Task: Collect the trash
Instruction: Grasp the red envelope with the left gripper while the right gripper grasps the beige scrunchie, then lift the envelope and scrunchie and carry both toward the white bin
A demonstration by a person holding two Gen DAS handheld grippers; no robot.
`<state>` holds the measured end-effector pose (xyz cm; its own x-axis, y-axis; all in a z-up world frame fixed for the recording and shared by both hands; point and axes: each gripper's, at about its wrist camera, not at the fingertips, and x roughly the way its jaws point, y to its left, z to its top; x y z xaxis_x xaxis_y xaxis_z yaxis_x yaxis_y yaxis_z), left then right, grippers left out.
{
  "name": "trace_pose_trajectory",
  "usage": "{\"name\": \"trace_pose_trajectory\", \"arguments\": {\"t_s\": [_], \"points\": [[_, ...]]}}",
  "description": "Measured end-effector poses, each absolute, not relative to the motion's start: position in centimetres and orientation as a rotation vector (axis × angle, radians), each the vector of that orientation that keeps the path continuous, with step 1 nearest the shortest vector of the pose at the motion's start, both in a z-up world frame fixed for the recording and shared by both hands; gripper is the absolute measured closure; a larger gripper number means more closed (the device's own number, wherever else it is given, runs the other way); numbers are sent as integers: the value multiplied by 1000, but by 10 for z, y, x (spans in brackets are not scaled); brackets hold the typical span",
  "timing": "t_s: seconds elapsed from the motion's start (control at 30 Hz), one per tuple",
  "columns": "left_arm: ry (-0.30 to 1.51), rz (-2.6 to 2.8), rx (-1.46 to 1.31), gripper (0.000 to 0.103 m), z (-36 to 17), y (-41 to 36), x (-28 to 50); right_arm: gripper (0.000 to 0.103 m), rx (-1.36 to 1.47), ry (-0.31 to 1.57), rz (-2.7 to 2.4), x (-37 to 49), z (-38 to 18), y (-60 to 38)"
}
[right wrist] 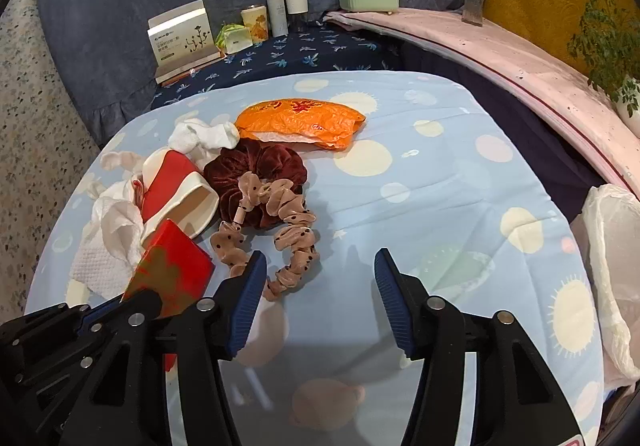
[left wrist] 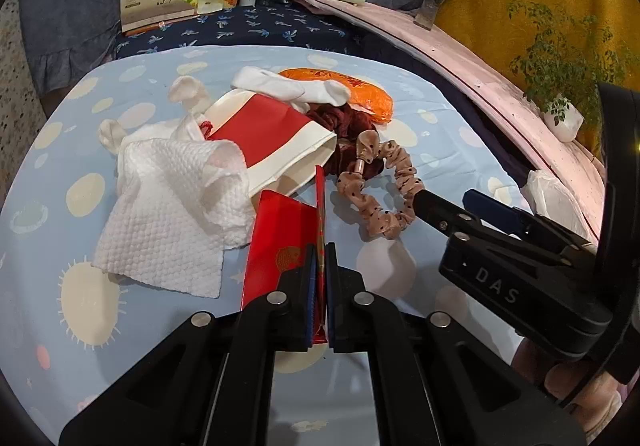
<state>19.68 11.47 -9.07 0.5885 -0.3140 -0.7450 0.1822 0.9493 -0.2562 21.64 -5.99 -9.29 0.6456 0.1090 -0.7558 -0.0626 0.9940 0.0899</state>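
My left gripper [left wrist: 320, 258] is shut on a red envelope [left wrist: 280, 242], which also shows in the right wrist view [right wrist: 176, 266]. Beside it lie a white paper towel [left wrist: 176, 214], a squashed red-and-white paper cup [left wrist: 268, 138], a white sock [left wrist: 296, 86] and an orange wrapper [left wrist: 356, 90]. A beige dotted scrunchie [right wrist: 280, 230] lies over a dark red velvet scrunchie [right wrist: 256, 170]. My right gripper [right wrist: 320, 266] is open and empty, its left finger next to the beige scrunchie. It shows in the left wrist view [left wrist: 452, 198] touching that scrunchie [left wrist: 384, 190].
The light blue dotted cloth [right wrist: 440, 174] covers the table. A white plastic bag [right wrist: 612, 266] hangs at the right edge. Boxes and bottles [right wrist: 280, 14] stand at the back on dark blue cloth. A pink ledge [right wrist: 520, 58] with potted plants runs along the right.
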Motion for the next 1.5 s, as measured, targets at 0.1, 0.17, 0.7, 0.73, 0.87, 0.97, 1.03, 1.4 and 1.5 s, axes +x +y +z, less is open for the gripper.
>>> {"name": "trace_pose_trajectory", "arguments": {"t_s": [0.1, 0.17, 0.7, 0.73, 0.87, 0.97, 1.03, 1.4, 1.5], "points": [[902, -284, -166, 100, -91, 116, 199, 57, 44, 876, 105, 223, -99, -54], [904, -283, -165, 100, -90, 115, 199, 61, 39, 889, 106, 228, -106, -52], [830, -308, -111, 100, -53, 85, 190, 99, 79, 734, 70, 207, -41, -90], [820, -315, -105, 100, -47, 81, 188, 99, 81, 716, 65, 204, -33, -95], [775, -353, -84, 100, -22, 60, 181, 99, 88, 647, 33, 189, 0, -118], [744, -390, -78, 100, -2, 42, 176, 99, 96, 593, 5, 176, 24, -139], [721, -415, -73, 100, 12, 29, 173, 99, 102, 563, -12, 167, 37, -151], [651, -526, 8, 100, 53, -53, 146, 99, 143, 458, -138, 121, 76, -234], [645, -554, 34, 100, 57, -74, 141, 99, 155, 443, -175, 110, 80, -255]]}}
